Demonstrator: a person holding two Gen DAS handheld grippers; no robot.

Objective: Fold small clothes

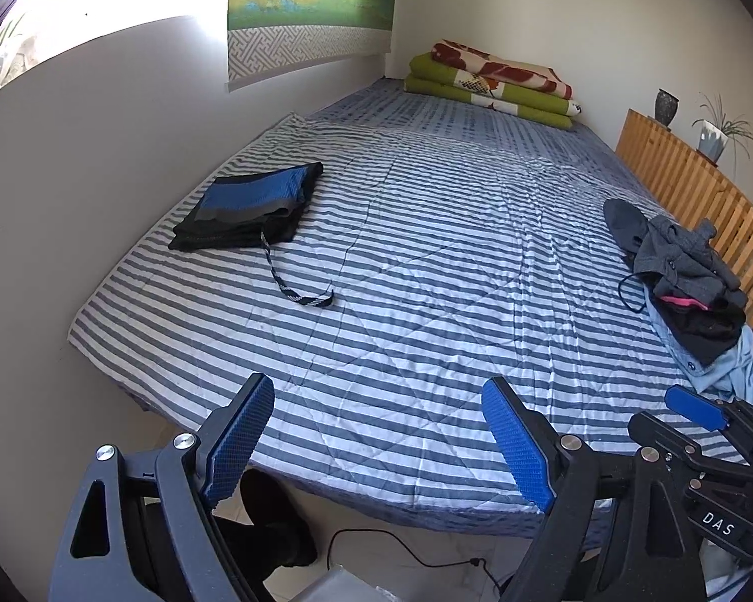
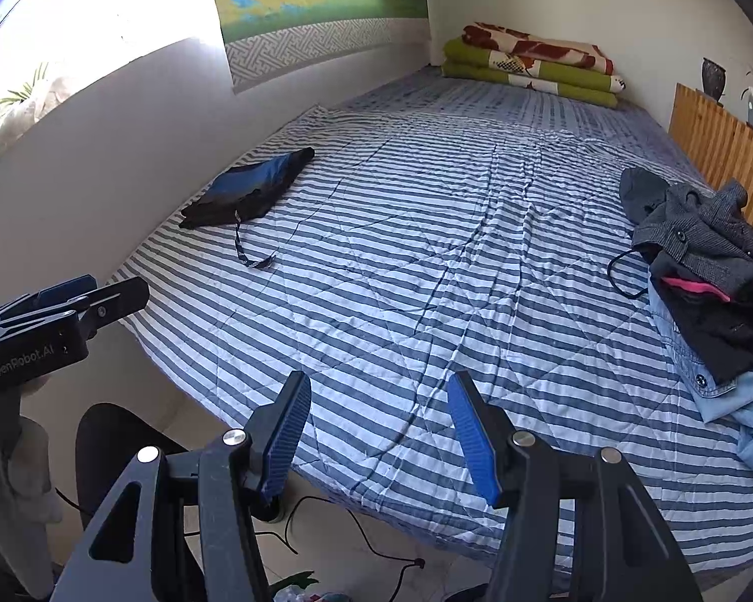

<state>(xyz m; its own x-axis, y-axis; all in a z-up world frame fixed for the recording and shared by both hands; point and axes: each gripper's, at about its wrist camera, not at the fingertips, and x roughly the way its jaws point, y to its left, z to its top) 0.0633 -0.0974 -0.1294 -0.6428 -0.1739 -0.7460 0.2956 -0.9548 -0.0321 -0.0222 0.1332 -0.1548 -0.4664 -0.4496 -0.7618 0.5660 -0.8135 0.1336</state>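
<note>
Ribbed blue pads on my left gripper and right gripper stand apart, empty, above the quilted striped bedspread; crumpled clothes heap right.

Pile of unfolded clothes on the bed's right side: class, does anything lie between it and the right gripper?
Nothing visible does. Only bare striped bedspread lies between the open right gripper and the pile of unfolded clothes. The folded garments lie far left, clear of that path.

A striped quilt covers the bed. Folded green and floral blankets lie at its far end. A wooden slatted rail carries a dark vase and potted plant. A landscape hanging decorates the wall.
</note>
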